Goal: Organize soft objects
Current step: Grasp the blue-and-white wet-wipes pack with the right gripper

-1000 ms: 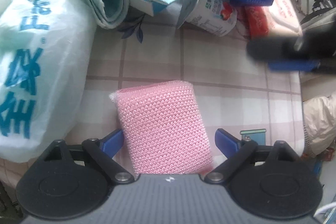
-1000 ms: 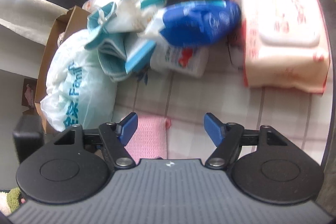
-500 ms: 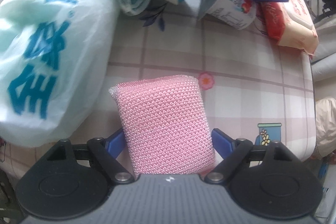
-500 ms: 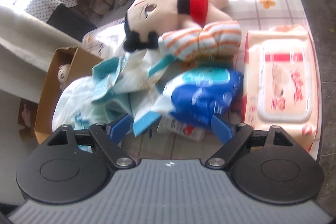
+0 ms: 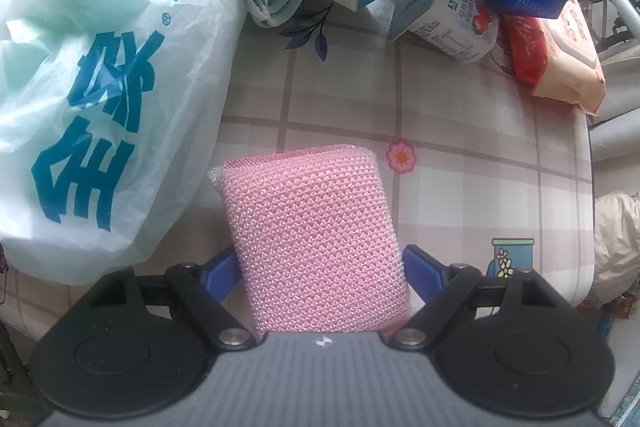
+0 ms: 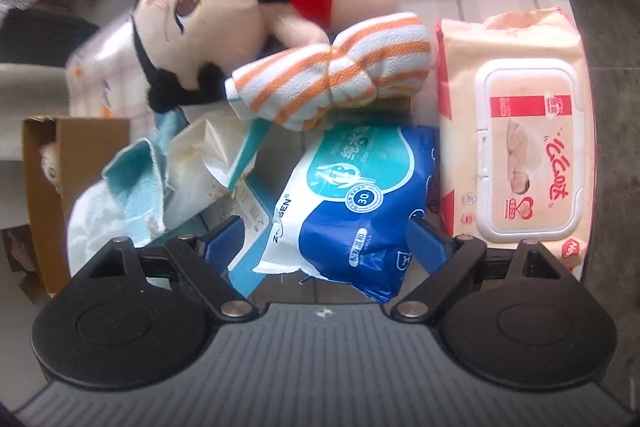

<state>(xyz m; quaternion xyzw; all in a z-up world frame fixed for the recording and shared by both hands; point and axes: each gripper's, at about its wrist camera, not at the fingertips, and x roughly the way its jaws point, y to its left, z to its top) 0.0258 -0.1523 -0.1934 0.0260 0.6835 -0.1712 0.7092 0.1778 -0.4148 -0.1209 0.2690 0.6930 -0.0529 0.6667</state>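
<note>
The pink sponge sits right between the left fingers, its long axis running straight ahead along them, away from the palm. Both blue pads look pressed to its sides, so I judge the left fingers clamped on it, off the desk.

The right fingers stand apart with nothing gripped; their jaws have just been opening. The blue wipes pack lies just ahead between them, its long axis slanting across the gap. For that pack the right hand is plainly the nearer one.
</note>
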